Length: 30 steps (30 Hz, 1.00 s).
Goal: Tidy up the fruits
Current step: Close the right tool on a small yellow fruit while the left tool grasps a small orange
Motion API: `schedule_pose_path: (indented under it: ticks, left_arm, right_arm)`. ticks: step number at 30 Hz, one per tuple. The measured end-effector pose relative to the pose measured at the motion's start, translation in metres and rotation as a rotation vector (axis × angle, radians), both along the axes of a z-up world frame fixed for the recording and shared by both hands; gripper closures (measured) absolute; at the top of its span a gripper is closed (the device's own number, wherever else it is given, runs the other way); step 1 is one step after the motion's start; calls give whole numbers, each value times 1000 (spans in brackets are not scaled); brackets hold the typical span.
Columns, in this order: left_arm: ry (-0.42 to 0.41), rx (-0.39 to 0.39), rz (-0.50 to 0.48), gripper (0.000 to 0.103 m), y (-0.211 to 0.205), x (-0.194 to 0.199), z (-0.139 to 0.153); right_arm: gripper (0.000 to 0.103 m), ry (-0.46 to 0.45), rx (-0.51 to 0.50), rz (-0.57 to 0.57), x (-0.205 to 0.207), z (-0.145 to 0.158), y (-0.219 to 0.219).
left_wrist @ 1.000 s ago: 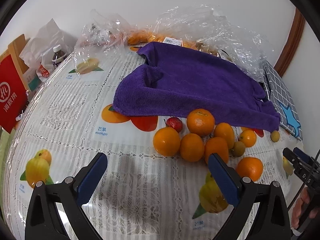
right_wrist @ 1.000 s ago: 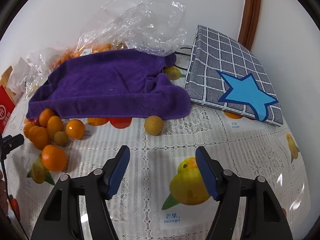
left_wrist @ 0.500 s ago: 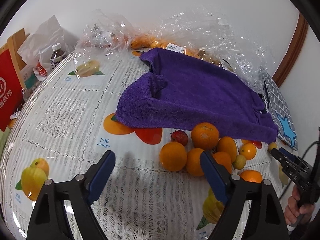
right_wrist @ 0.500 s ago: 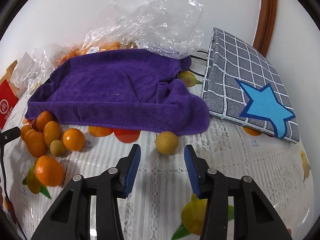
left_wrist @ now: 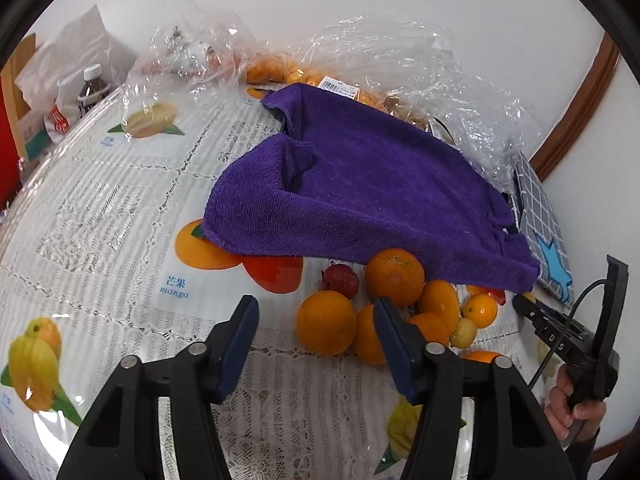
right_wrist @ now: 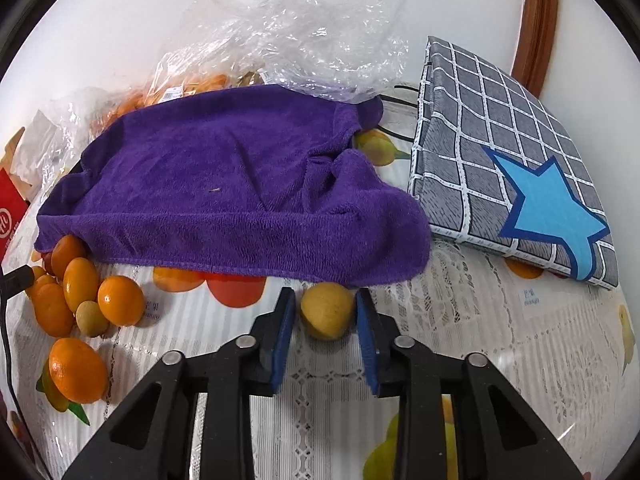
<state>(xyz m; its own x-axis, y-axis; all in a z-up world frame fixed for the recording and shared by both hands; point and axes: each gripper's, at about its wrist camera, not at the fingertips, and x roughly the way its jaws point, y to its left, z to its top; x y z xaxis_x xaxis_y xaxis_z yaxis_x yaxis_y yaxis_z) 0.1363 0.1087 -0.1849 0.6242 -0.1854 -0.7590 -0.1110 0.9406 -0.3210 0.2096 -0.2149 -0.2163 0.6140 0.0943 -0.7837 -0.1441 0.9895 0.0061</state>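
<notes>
A small yellow fruit (right_wrist: pixel 327 315) lies on the tablecloth at the front edge of the purple towel (right_wrist: pixel 240 184). My right gripper (right_wrist: pixel 325 320) has a finger on each side of it, the blue pads close to it or just touching. A cluster of oranges (left_wrist: pixel 394 276), a small red fruit (left_wrist: pixel 341 279) and a small yellow fruit (left_wrist: pixel 463 332) lies in front of the towel (left_wrist: pixel 360 192). My left gripper (left_wrist: pixel 314 344) is open and empty above the table, its right finger in front of the cluster. The cluster also shows at the left of the right wrist view (right_wrist: pixel 80 292).
A grey checked bag with a blue star (right_wrist: pixel 512 168) lies right of the towel. Crumpled clear plastic bags (left_wrist: pixel 400 60) with more oranges sit behind it by the wall. A bottle (left_wrist: pixel 93 90) and a red box (right_wrist: pixel 10 208) stand at the far left.
My right gripper moved forward to the yellow fruit and narrowed around it. My left gripper moved forward toward the orange cluster and narrowed somewhat.
</notes>
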Motion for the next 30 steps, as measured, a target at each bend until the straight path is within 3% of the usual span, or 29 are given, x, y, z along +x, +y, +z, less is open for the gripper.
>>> schedule_pose_path:
  ticks: [3, 7, 12, 19, 30]
  left_arm:
    - [5, -29, -1, 56, 5, 1, -4]
    - [-4, -89, -28, 72, 7, 0, -6]
    - [-5, -70, -32, 72, 3, 1, -5]
    - [11, -142, -22, 72, 11, 3, -9]
    - [-19, -118, 9, 72, 17, -11, 3]
  right_arm:
    - [76, 1, 14, 3, 1, 1, -1]
    - [76, -1, 17, 8, -1, 1, 0]
    - [76, -6, 20, 13, -7, 3, 3]
    - [76, -33, 5, 24, -18, 13, 7]
    - [76, -69, 7, 39, -34, 29, 10]
